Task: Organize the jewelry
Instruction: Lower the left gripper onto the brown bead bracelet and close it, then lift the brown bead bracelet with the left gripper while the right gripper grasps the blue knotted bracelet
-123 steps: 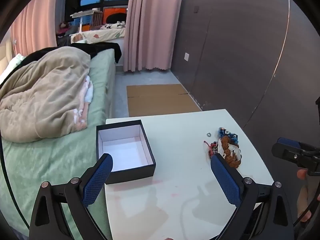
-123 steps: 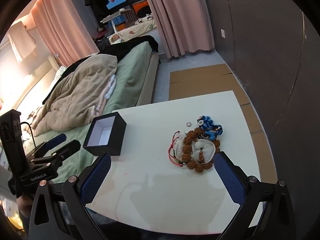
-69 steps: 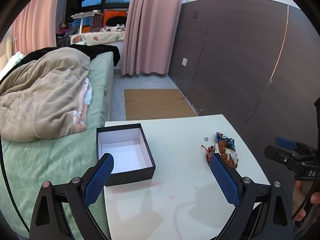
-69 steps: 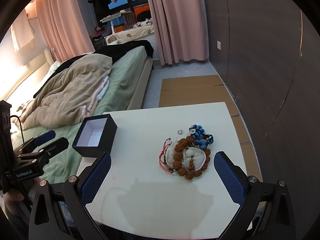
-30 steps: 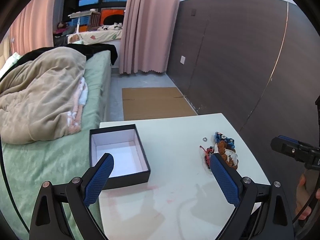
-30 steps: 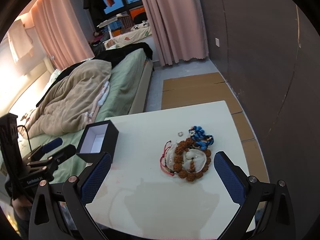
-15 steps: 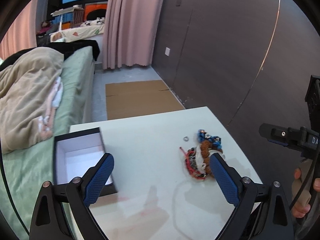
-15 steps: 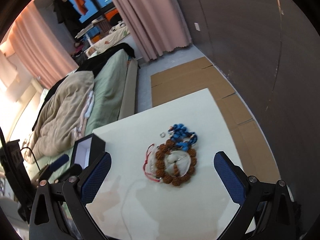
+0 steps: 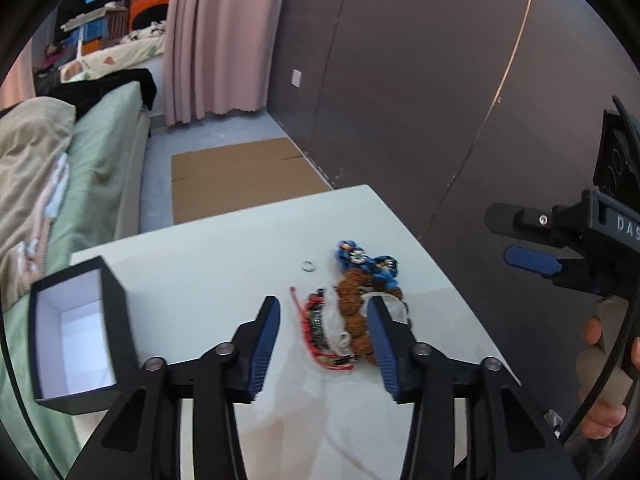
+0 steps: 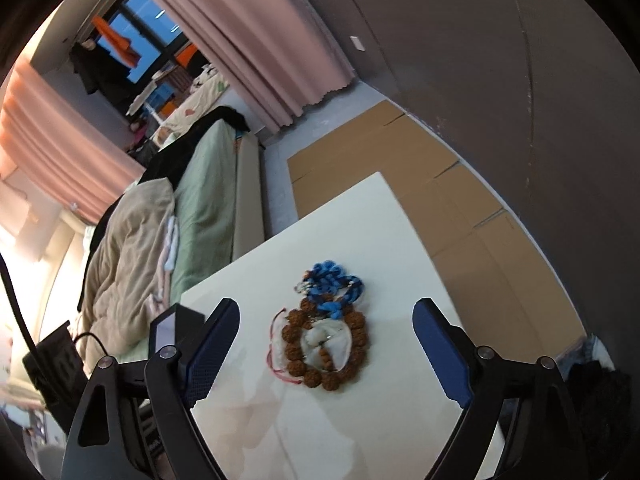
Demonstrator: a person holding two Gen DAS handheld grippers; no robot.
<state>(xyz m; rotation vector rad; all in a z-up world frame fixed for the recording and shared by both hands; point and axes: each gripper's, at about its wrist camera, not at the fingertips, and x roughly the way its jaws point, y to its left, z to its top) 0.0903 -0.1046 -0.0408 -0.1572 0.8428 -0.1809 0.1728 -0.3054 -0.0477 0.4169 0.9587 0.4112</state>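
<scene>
Fingers of our left gripper (image 9: 323,334) are closing in the left wrist view, pads not yet pressing on anything; the jewelry heap sits right between and just beyond their tips. Our red cord bracelet (image 9: 316,328) lies inside the gap, nearer the left pad, its strands running roughly along the line we point. The brown bead bracelet (image 9: 354,304) lies against the inner face of the right finger (image 9: 382,344), and we cannot tell whether they touch. Further ahead sits the blue bead piece (image 9: 368,264), and just left of it a small silver ring (image 9: 308,266), apart from the heap. All of it rests on the white table (image 9: 224,256). The open black box (image 9: 74,336) stands well apart to our left, near the table's edge, with nothing between it and the heap. Our right gripper (image 9: 532,258) hangs off the table's right side, so we judge the left hand the nearer one.

From the right wrist view, our right gripper (image 10: 326,344) has its jaws wide and easing inward, grasping nothing. The brown bead bracelet (image 10: 324,344) shows as a full ring ahead of the tips, around a pale translucent piece (image 10: 328,340), with the blue bead piece (image 10: 332,280) at its far side. The black box (image 10: 168,330) peeks from behind our left finger (image 10: 212,348).
</scene>
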